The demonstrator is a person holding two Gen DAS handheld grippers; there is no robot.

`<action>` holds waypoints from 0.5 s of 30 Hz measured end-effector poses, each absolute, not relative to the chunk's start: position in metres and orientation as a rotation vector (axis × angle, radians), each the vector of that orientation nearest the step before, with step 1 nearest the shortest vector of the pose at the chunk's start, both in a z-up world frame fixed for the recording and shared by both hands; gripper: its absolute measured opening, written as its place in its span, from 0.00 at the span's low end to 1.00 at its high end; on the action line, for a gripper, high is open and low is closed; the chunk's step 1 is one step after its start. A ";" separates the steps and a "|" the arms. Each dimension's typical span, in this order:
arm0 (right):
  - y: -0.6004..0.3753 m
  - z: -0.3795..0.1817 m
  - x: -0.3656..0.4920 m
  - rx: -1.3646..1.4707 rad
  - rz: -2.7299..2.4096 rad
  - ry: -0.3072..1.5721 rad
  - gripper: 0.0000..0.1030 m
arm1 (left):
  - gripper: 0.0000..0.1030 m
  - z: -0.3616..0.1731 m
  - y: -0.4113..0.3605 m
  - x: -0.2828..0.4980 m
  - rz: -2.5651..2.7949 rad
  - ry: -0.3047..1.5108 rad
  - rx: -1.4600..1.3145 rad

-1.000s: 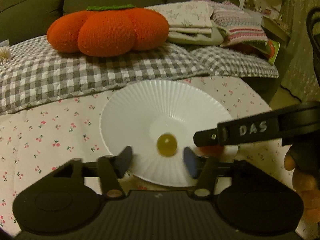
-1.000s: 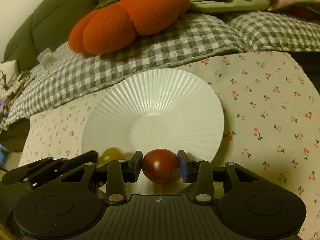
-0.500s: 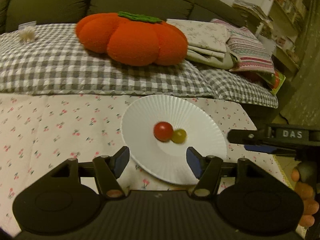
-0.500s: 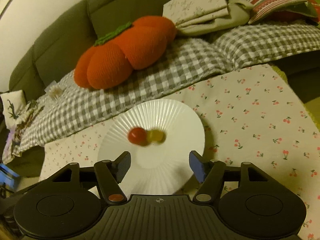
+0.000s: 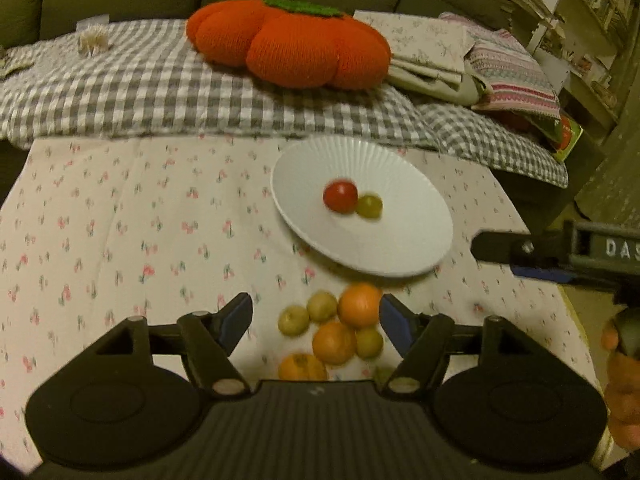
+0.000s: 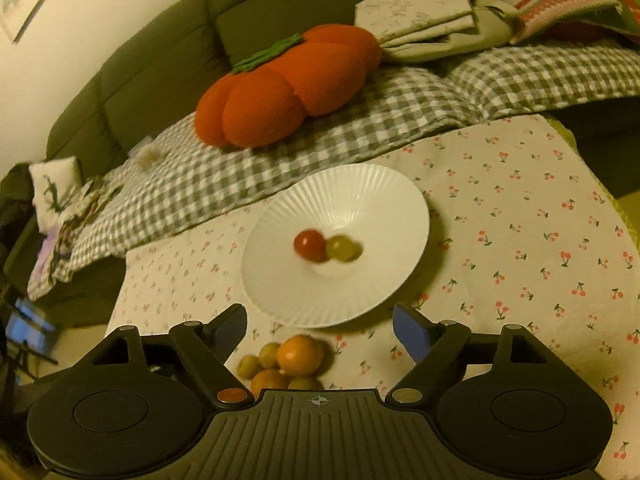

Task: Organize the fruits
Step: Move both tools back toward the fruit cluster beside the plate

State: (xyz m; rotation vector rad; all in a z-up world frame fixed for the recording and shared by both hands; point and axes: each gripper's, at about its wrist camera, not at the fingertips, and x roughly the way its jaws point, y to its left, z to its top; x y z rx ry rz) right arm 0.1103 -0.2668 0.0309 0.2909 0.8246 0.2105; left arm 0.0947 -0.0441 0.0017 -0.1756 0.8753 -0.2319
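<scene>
Resting side by side, a red tomato [image 6: 309, 244] and a green one [image 6: 341, 248] are sitting mid-plate [image 6: 360, 188]; both the left gripper [image 5: 316, 316] and right gripper [image 6: 320, 326] are hanging released over loose fruit [image 5: 340, 330] just near the plate.

My left gripper's body hides part of the lowest orange [image 5: 302, 367] and a small green fruit [image 5: 382, 374]; the right gripper [image 5: 560, 256] runs off frame.

Bare cloth [image 5: 120, 240] lies left of the plate [image 5: 400, 252]; the fruit cluster [image 5: 340, 328] crowds its near rim.
</scene>
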 end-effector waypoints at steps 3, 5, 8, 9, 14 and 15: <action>-0.263 0.030 0.105 0.263 0.207 0.827 0.85 | 0.69 -0.003 -0.047 0.084 -0.247 0.901 -0.161; -0.260 0.029 0.103 0.237 0.202 0.834 0.85 | 0.69 -0.007 -0.046 0.078 -0.253 0.917 -0.158; -0.256 0.027 0.098 0.211 0.217 0.840 0.85 | 0.69 -0.013 -0.046 0.071 -0.251 0.939 -0.157; -0.255 0.027 0.096 0.206 0.227 0.843 0.85 | 0.69 -0.015 -0.046 0.069 -0.250 0.946 -0.154; -0.247 0.020 0.087 0.169 0.263 0.859 0.85 | 0.69 -0.028 -0.050 0.061 -0.247 0.966 -0.134; -0.245 0.018 0.086 0.165 0.270 0.865 0.85 | 0.69 -0.031 -0.051 0.059 -0.250 0.971 -0.130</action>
